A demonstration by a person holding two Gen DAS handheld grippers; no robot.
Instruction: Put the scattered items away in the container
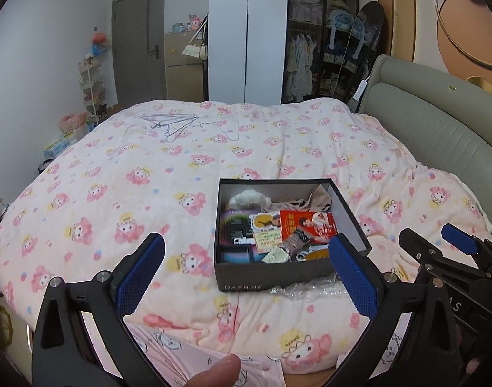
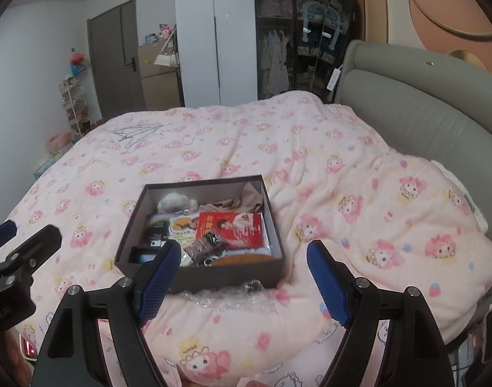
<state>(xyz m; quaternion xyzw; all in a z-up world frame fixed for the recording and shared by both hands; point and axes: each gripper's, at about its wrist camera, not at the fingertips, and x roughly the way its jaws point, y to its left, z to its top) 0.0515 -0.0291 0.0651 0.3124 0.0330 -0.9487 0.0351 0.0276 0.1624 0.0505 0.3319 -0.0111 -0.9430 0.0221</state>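
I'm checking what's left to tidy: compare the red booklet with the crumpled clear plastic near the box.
The red booklet lies flat inside the dark box, on top of other items; the clear plastic sits outside, on the pink blanket against the box's near wall. The booklet is opaque, printed and flat; the plastic is transparent and crumpled. Neither is held: both the left claw and the right claw are open.

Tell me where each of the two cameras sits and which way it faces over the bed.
Left wrist view: on the left tongs, open, facing across the pink cartoon-print quilt at the dark cardboard shoebox; a fingertip shows below, right tongs at the right edge.
Right wrist view: on the right tongs, open, facing the same box from further right; left tongs at the left edge.
Shared: box, crinkled clear plastic wrap, grey padded headboard, wardrobe.
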